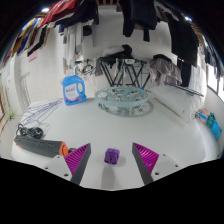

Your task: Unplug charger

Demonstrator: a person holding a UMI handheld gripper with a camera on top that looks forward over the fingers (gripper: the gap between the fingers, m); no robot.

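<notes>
My gripper [112, 157] is open, its magenta pads [79, 156] spread wide apart. A small purple cube-shaped charger [112, 154] stands on the white table [160, 125] between the fingers, with a clear gap at each side. No cable or socket at it shows.
A grey tool with a coiled cable [34, 138] lies to the left of the fingers. A blue-and-white tub [71, 91] stands further back on the left. A round glass stand with black legs [122, 92] is beyond the fingers. Small coloured items [211, 124] lie at the far right.
</notes>
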